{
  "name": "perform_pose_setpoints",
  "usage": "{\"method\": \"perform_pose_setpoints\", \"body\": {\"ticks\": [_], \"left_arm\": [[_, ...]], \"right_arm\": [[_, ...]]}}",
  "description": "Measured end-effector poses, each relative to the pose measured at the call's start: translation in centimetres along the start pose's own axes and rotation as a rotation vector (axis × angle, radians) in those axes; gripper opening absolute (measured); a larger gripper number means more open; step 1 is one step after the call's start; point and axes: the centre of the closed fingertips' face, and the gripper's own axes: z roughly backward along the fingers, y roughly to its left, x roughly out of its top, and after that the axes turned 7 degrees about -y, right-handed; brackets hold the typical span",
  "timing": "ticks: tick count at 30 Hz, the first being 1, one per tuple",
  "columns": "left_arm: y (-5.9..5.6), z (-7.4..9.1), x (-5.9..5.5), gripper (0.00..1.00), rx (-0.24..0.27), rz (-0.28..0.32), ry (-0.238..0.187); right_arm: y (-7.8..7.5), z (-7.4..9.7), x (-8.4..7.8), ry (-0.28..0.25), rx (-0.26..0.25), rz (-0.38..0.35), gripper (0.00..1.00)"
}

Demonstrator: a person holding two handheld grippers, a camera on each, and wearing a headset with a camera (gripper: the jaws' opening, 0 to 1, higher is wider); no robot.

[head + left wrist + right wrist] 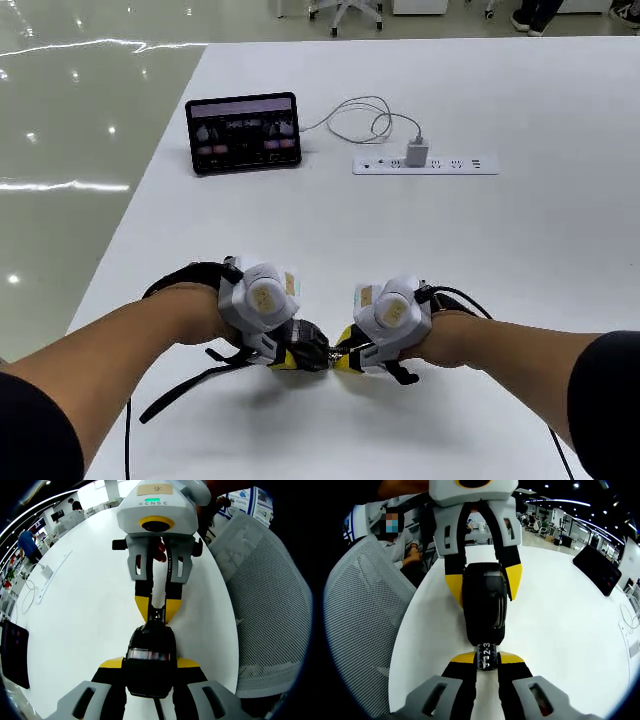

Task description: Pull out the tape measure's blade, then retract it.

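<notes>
A black tape measure (310, 346) lies low over the white table (400, 230) near its front edge, between my two grippers. My left gripper (290, 355) is shut on its body (150, 665), yellow fingertips (112, 663) on either side. My right gripper (345, 358) faces it tip to tip and is shut on the blade's end (486, 658), where the marks 1, 2, 3 show. Only a short stretch of blade is out of the case (485, 605). The right gripper (157, 611) appears in the left gripper view, and the left gripper (484, 585) in the right gripper view.
A lit tablet (243, 132) stands at the table's far left. A white power strip (425, 163) with a charger and looped cable lies at the far middle. The table's left edge (130, 200) drops to a shiny floor. A grey mesh chair (265, 605) stands beside the table.
</notes>
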Motion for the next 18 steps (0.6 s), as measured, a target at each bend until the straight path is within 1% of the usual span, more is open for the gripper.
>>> {"method": "perform_pose_setpoints", "body": {"ticks": [3, 7, 10, 18], "left_arm": [[0.1, 0.0, 0.0, 0.31, 0.005, 0.012, -0.003], [0.1, 0.1, -0.1, 0.31, 0.004, 0.010, 0.002], [0.1, 0.1, 0.0, 0.31, 0.002, 0.017, -0.011], [0.1, 0.1, -0.1, 0.32, 0.002, 0.015, -0.007]], "right_arm": [[-0.3, 0.3, 0.0, -0.003, -0.008, -0.010, 0.11], [-0.3, 0.6, -0.2, -0.001, -0.011, -0.009, 0.11], [-0.2, 0.9, -0.3, 0.002, -0.012, -0.006, 0.11], [-0.2, 1.3, -0.7, 0.010, -0.018, -0.007, 0.11]]}}
